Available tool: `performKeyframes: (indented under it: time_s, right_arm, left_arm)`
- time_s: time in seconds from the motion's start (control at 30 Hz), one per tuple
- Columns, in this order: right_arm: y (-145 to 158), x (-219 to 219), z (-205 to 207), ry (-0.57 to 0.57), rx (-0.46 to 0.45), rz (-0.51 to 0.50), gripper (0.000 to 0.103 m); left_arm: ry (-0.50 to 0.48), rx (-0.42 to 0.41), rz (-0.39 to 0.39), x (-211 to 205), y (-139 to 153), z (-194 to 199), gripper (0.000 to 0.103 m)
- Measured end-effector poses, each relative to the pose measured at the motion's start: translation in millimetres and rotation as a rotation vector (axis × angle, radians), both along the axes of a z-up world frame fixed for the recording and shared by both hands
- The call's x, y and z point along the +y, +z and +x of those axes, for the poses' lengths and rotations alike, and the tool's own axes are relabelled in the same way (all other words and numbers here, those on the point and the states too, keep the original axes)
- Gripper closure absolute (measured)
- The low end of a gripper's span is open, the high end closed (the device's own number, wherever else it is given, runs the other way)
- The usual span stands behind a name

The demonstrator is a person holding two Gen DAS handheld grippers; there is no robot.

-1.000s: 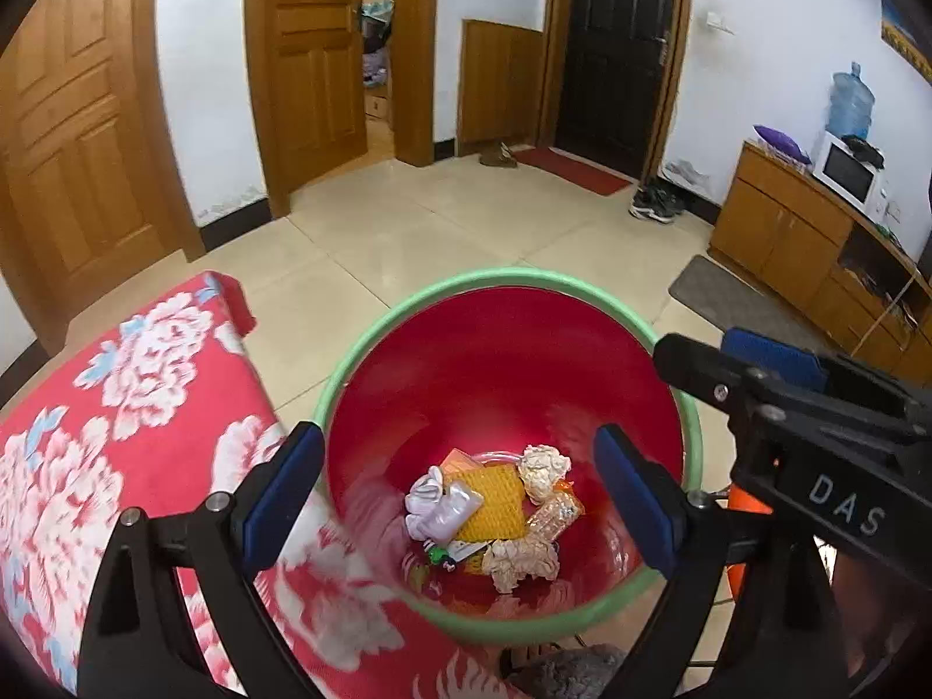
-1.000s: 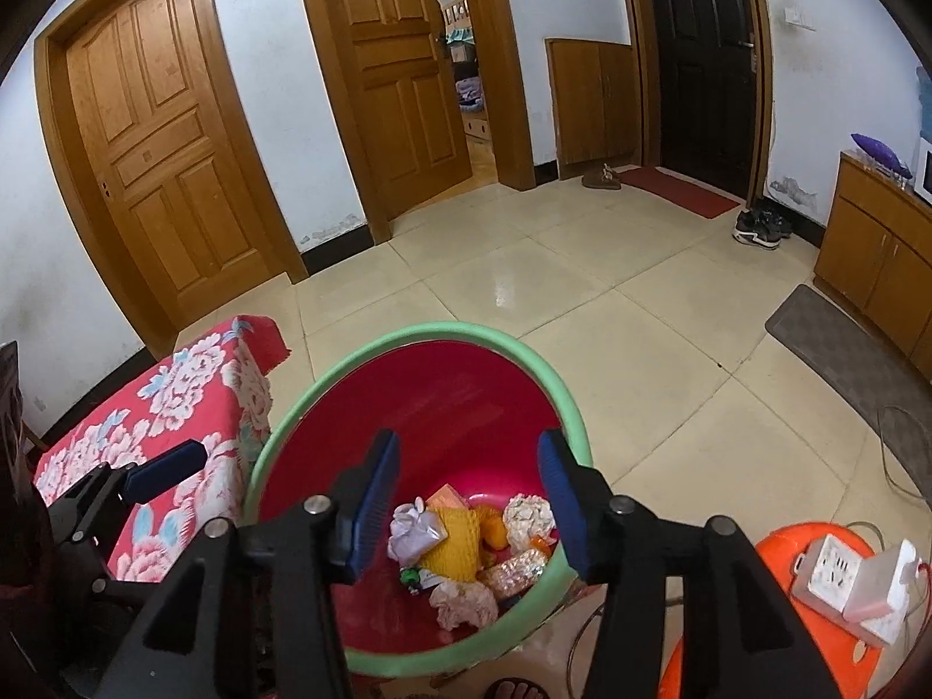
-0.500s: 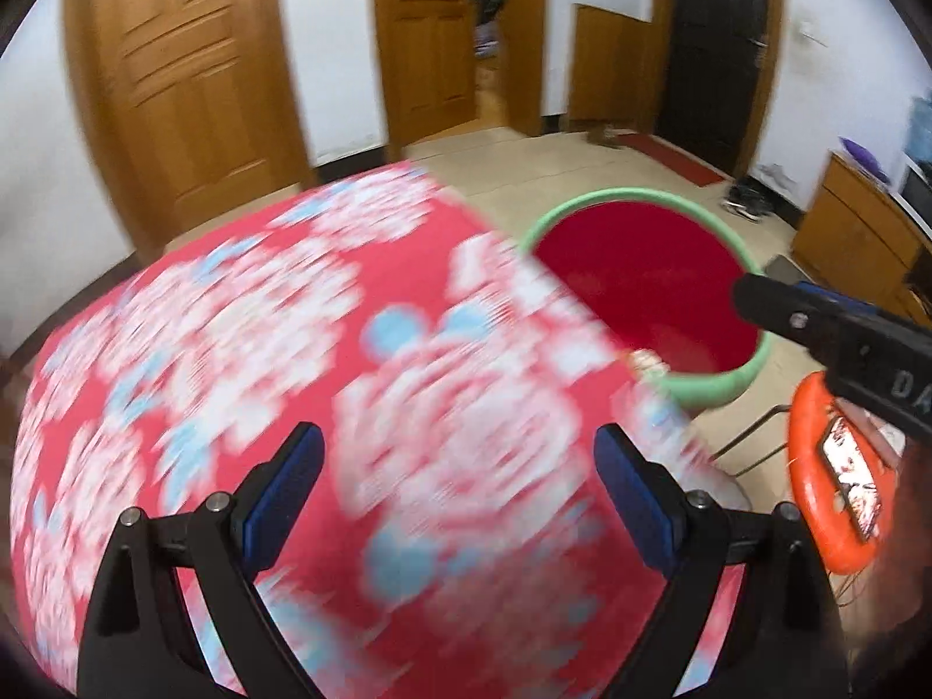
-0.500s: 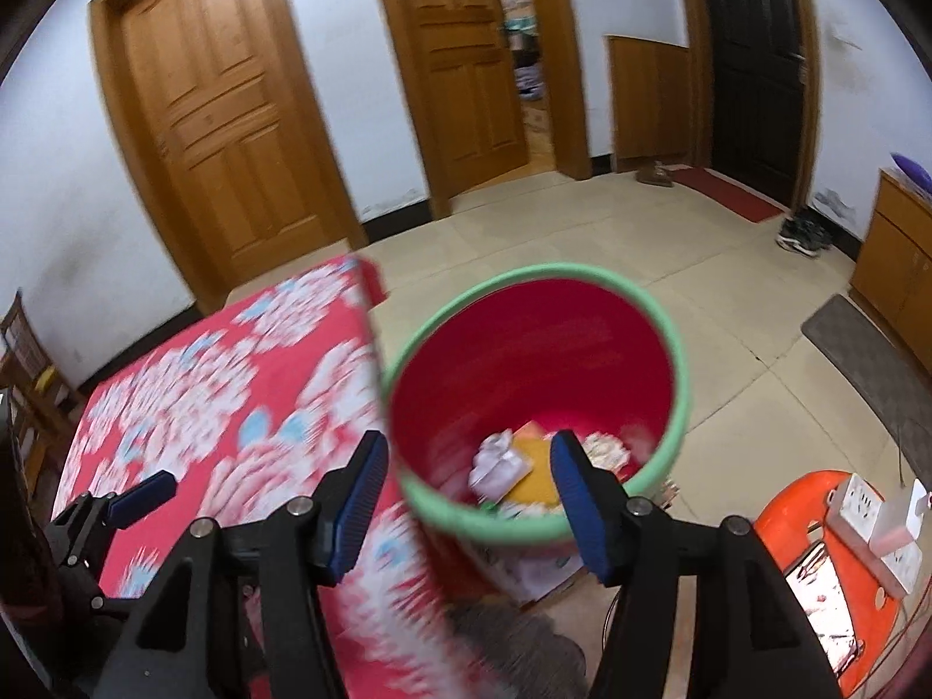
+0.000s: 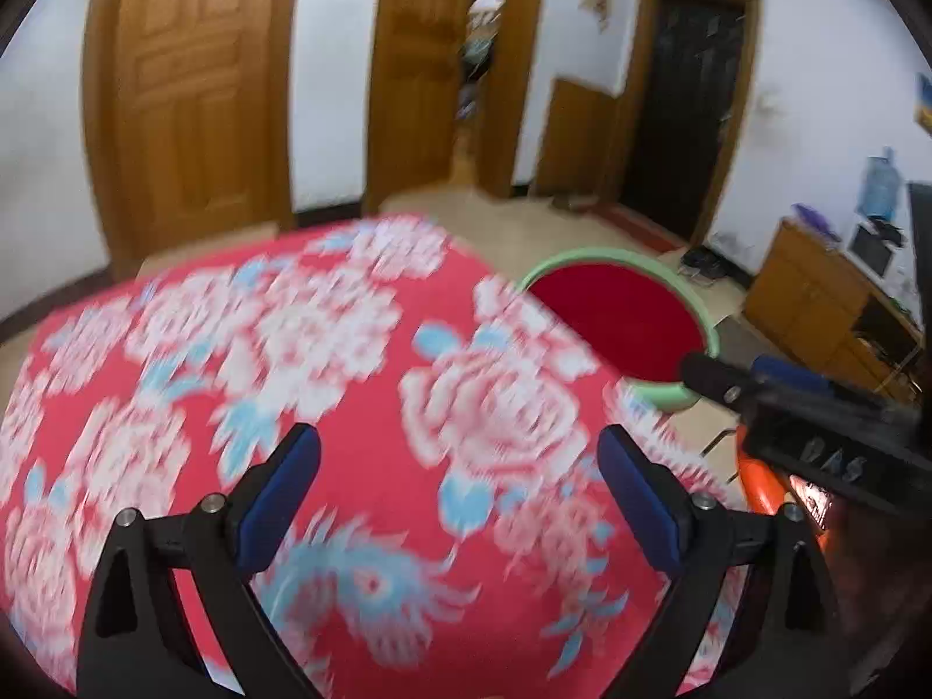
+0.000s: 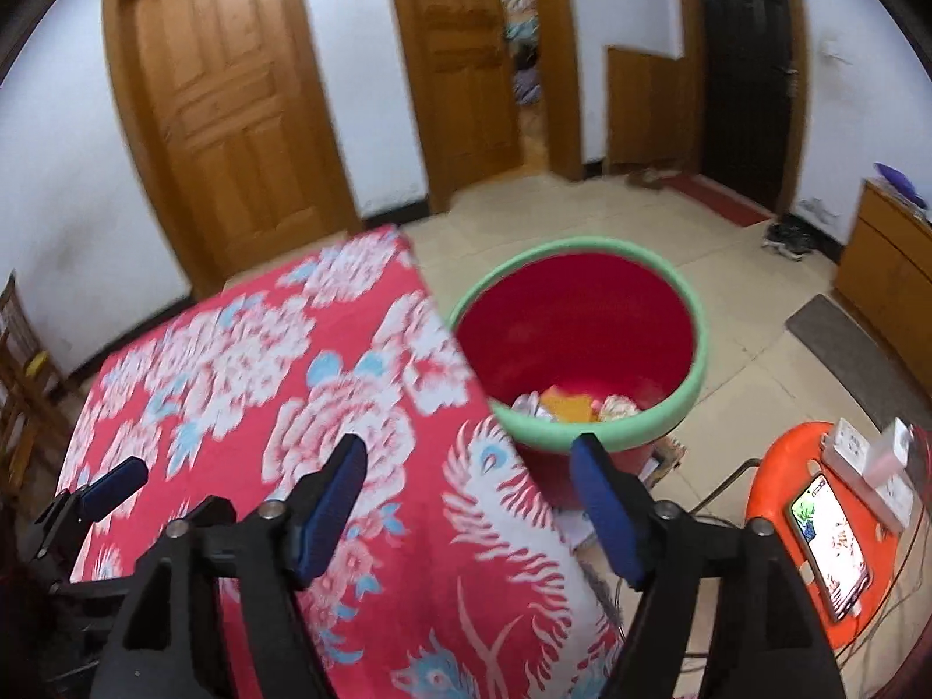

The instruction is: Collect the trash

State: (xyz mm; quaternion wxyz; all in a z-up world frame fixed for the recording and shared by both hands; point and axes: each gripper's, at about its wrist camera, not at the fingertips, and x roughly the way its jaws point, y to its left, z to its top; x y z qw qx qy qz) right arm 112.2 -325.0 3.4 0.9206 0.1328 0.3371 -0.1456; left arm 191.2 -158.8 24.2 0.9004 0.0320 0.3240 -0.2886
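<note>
A red bin with a green rim (image 6: 696, 361) stands on the floor beside the table; crumpled trash (image 6: 568, 405) lies at its bottom. The left wrist view shows the same bin (image 5: 617, 314) past the table's right edge. My left gripper (image 5: 460, 480) hovers open over the red floral tablecloth (image 5: 349, 361), nothing between its blue pads. My right gripper (image 6: 469, 492) is over the table's right edge, short of the bin, its jaws opening and empty. The right gripper also shows in the left wrist view (image 5: 757, 376), and the left gripper's fingers (image 6: 110, 486) in the right wrist view.
An orange stool (image 6: 786, 466) at lower right carries a lit phone (image 6: 827, 542) and a white power strip (image 6: 874, 466). Wooden doors (image 6: 227, 116) line the far wall, a wooden cabinet (image 6: 891, 274) stands at right, and a grey mat (image 6: 856, 355) lies on the tile floor.
Both grippers have drawn back from above the bin to over the floral table; the bin now sits farther right. The right gripper's jaws have spread wider.
</note>
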Motion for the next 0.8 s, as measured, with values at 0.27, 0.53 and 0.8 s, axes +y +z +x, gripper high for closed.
performKeyframes:
  time_s: [0.27,0.53,0.8]
  right_arm:
    - [-21.5,-3.2,11.1,-0.165,-0.001,-0.012,0.022]
    - [-39.7,13.2,27.3,-0.157,0.039,-0.063,0.022]
    - [-42.7,15.5,30.5,-0.161,0.063,-0.075,0.022]
  left_arm:
    - [-0.047,0.03,0.0,-9.9,-16.1,25.4,0.008]
    - [0.036,0.104,-0.019,6.2,-29.5,41.6,0.006]
    - [0.025,0.183,0.014,2.4,-41.8,46.0,0.005]
